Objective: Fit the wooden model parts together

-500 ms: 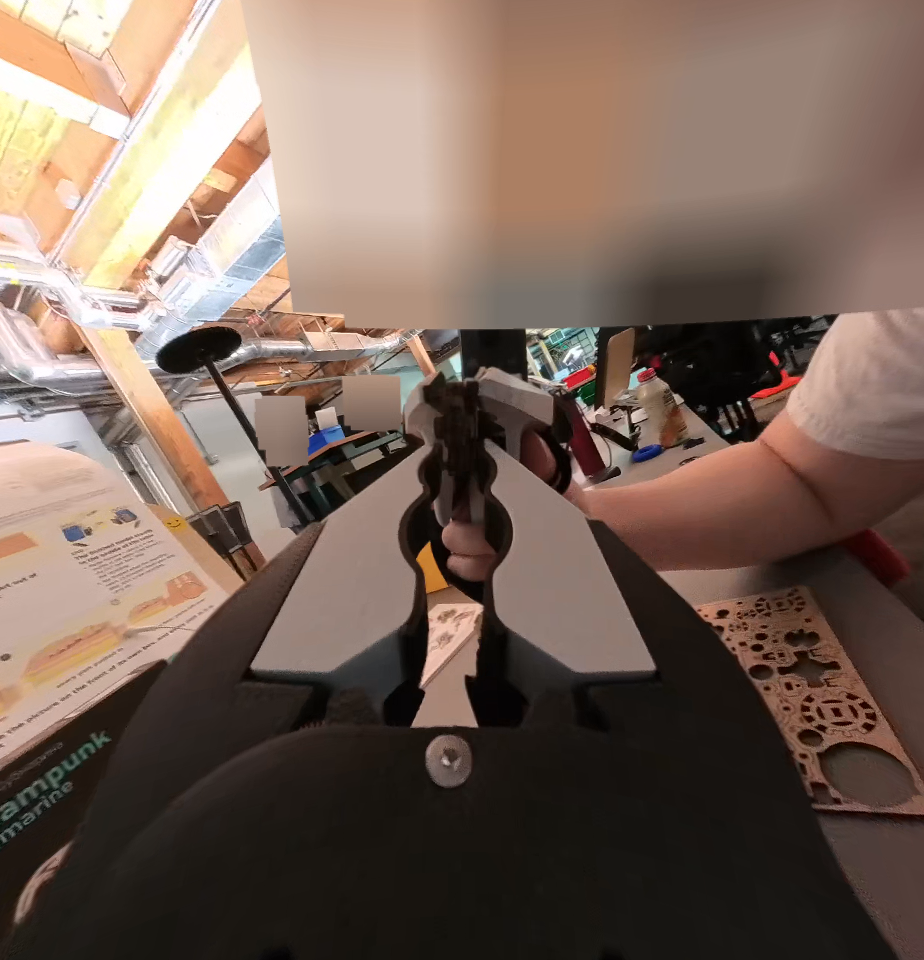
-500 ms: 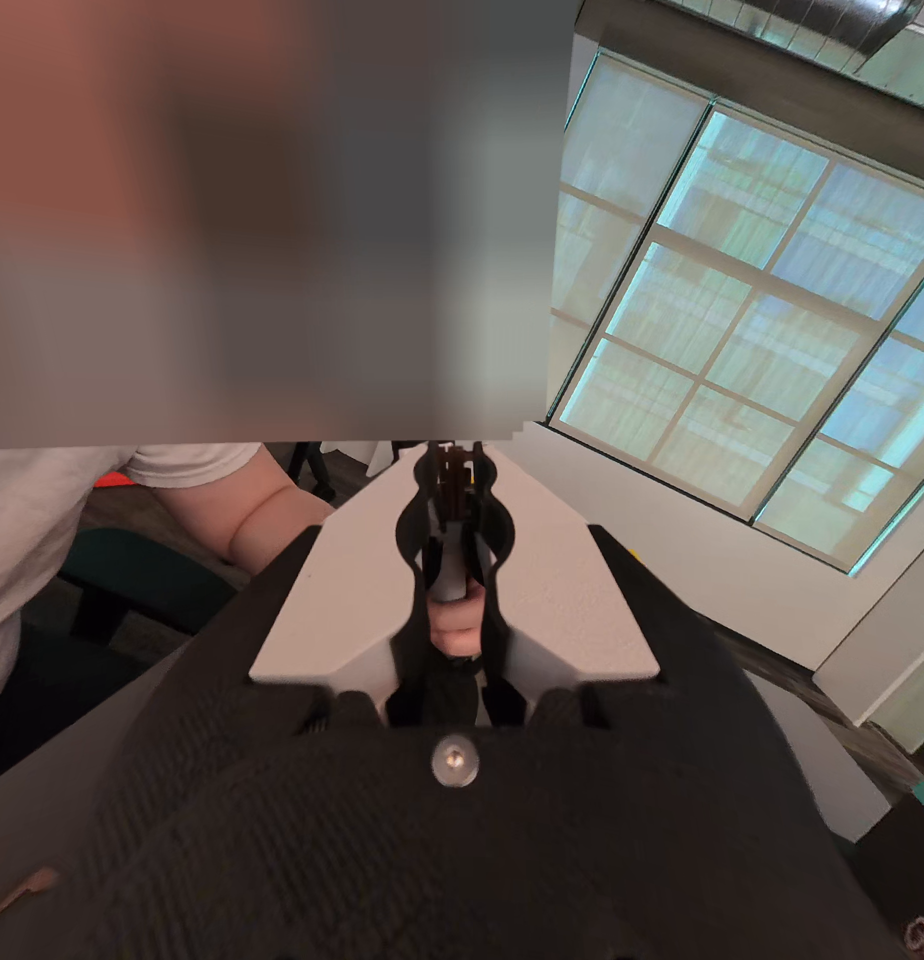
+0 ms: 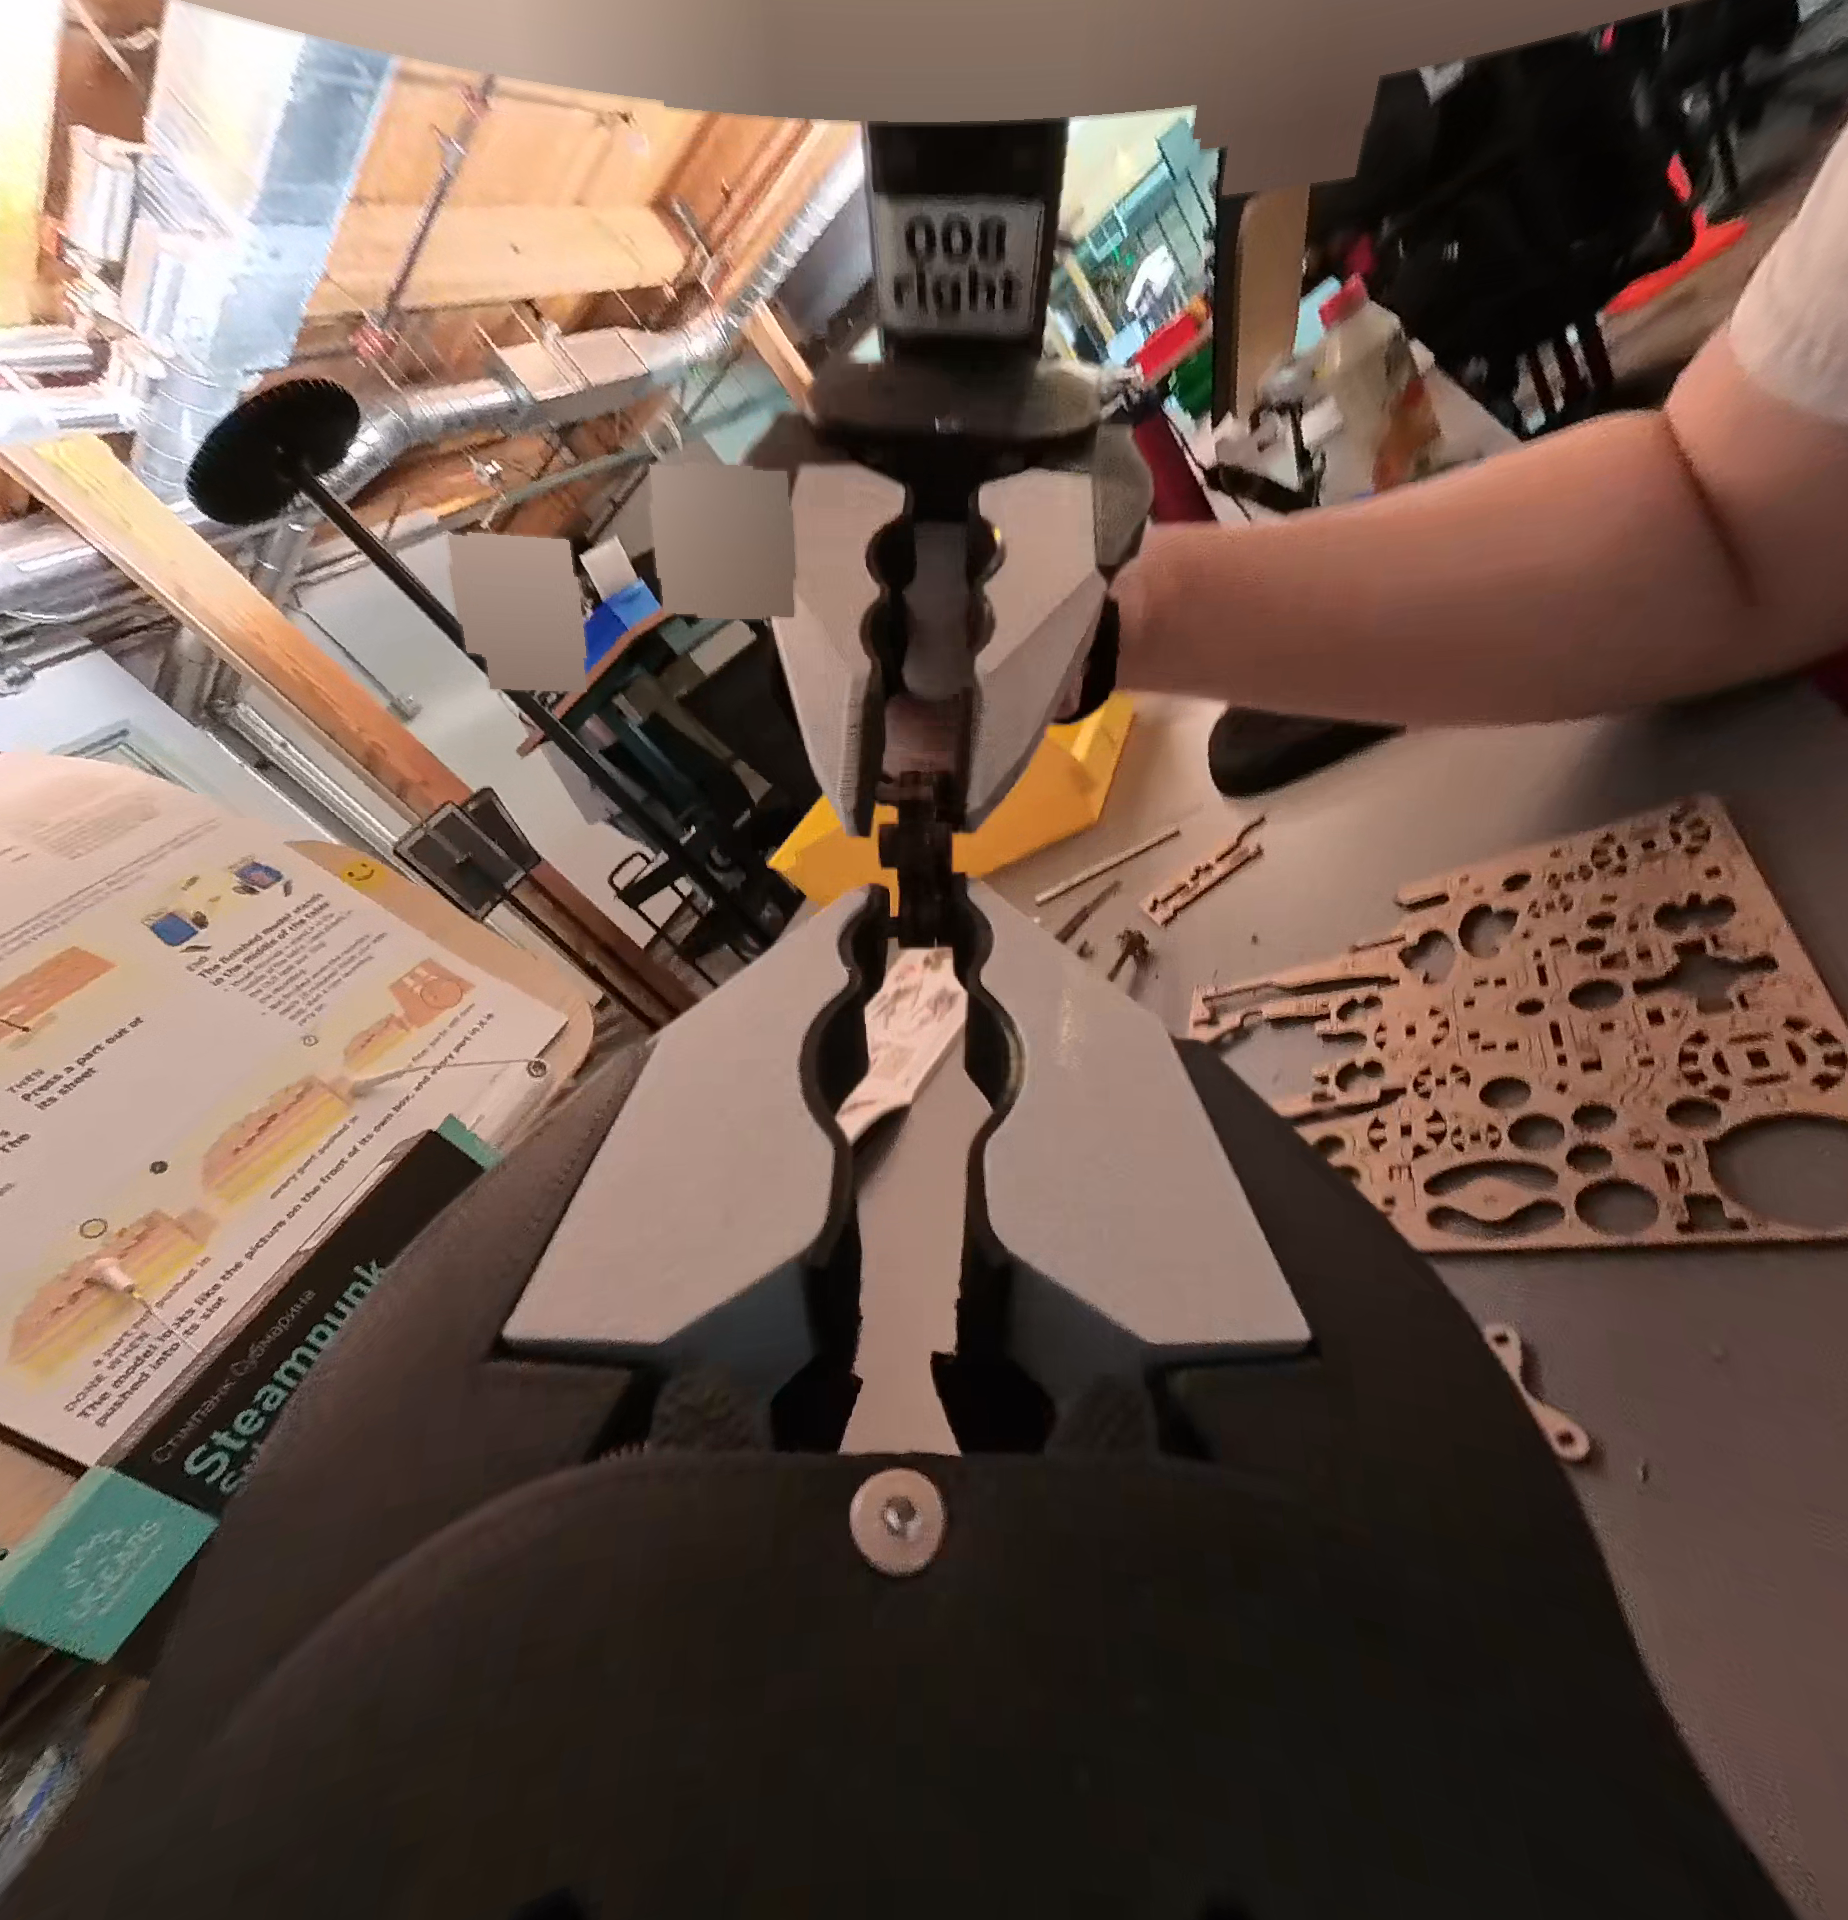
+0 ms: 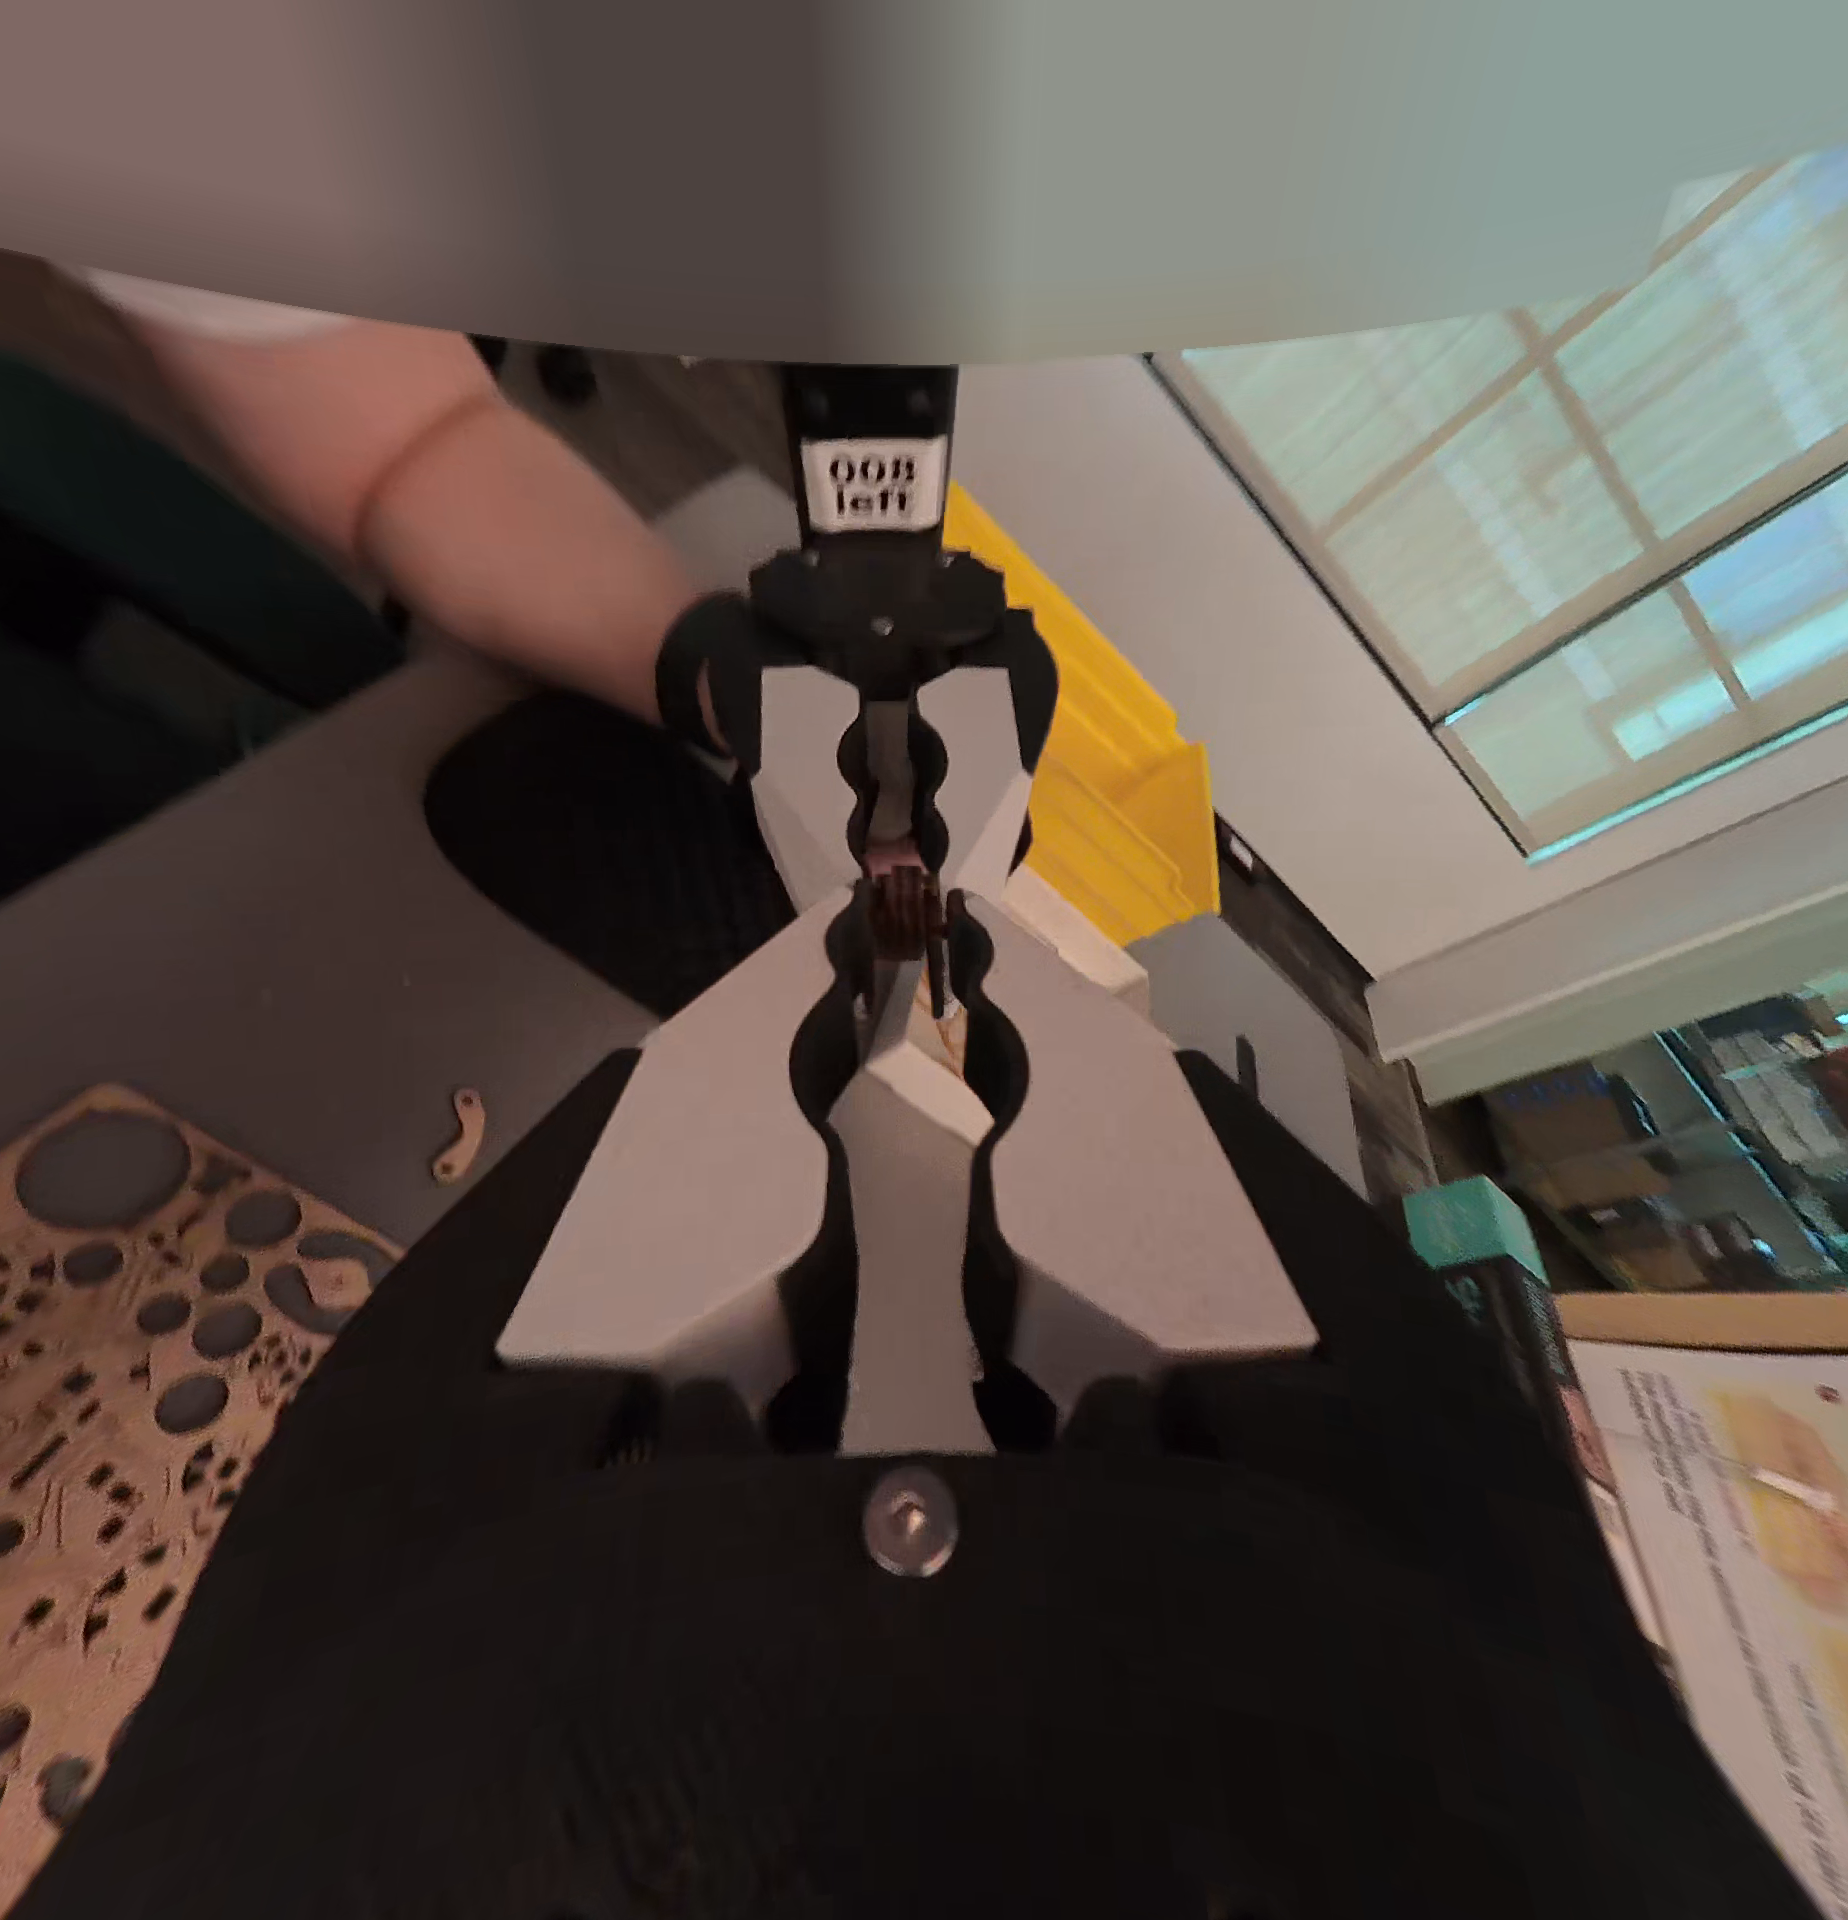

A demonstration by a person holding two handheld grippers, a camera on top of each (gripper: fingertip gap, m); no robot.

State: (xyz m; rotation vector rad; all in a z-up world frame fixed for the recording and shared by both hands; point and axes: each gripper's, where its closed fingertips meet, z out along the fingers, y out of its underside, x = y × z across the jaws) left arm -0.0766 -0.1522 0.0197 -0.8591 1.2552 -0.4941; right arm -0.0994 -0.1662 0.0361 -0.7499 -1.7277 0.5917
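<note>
Two handheld grippers meet tip to tip above a grey table [image 3: 1678,1382], each one filmed by the camera on the other. The left gripper [image 3: 922,914] fills the near part of its own view, its pale grey fingers [image 3: 733,1122] drawn close together and clamped on a small dark wooden model piece [image 3: 920,873] at their tips. The right gripper [image 3: 915,805] comes in from the far side, pointing back toward the camera, and its jaws are likewise pinched on the same small cluster of wood, so the piece sits held between both pairs of tips, raised off the table. From the right wrist view the arrangement is mirrored: the right gripper [image 4: 899,920] is near, the left gripper [image 4: 892,862] far, and the brown stacked wooden piece [image 4: 899,914] sits where they touch. A bare forearm [image 3: 1471,613] reaches in from the right behind the far gripper. On the table to the right lies a thin plywood sheet [image 3: 1585,1060] full of punched-out holes, with a small loose link-shaped part [image 3: 1538,1387] nearer the camera and a few thin strips [image 3: 1200,883] farther off. To the left an instruction sheet [image 3: 172,1091] lies open on a dark and teal box [image 3: 276,1340]. A yellow bin [image 3: 1055,790] stands behind the grippers.
</note>
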